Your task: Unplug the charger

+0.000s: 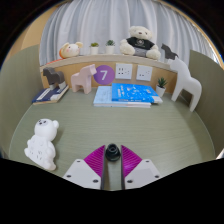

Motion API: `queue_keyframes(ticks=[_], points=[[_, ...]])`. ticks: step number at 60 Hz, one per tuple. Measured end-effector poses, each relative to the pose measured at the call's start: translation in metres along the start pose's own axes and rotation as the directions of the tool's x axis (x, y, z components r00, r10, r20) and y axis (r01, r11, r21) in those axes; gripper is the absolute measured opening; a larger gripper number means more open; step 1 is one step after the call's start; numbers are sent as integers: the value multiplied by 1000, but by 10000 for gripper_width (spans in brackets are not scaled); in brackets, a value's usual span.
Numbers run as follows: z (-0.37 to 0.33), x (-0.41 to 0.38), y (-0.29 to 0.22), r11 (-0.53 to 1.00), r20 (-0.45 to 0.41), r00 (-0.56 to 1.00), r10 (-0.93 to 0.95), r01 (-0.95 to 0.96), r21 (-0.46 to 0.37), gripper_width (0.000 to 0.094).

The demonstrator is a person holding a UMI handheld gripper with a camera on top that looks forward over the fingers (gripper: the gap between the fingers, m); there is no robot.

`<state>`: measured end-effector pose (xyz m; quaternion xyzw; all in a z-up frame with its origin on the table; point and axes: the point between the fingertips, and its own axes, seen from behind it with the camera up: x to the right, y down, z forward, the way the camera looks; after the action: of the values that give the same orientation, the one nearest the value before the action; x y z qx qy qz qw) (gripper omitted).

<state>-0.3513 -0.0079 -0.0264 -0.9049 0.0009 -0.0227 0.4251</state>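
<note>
The claw [113, 163] is gripping a black charger [113, 152] between its pink pads [95, 160], just above the desk [120, 125]. A white bear [42, 141] is sitting nearby; a blue book [127, 95] is lying beyond.

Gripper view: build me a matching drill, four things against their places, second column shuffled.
Things:
1. blue book
2. white bear figure
3. teddy bear
4. purple number disc

Places:
A. up on the shelf top
B. on the table, ahead of the fingers to the left
C. leaning against the shelf's back wall
D. lying flat at the middle of the table

Pairs: 1-D, 2-B, 3-A, 4-C
</note>
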Motion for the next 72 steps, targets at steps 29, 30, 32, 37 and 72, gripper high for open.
queue_keyframes(ticks=[29, 30, 32, 37, 72], points=[[-141, 28, -73, 988, -40, 999, 6, 0, 153, 808], [-148, 30, -71, 988, -42, 999, -2, 9, 153, 806], [-162, 33, -66, 988, -48, 999, -16, 23, 150, 805], [-197, 36, -48, 988, -52, 998, -19, 27, 153, 806], [-317, 36, 33, 989, -47, 999, 26, -19, 145, 807]])
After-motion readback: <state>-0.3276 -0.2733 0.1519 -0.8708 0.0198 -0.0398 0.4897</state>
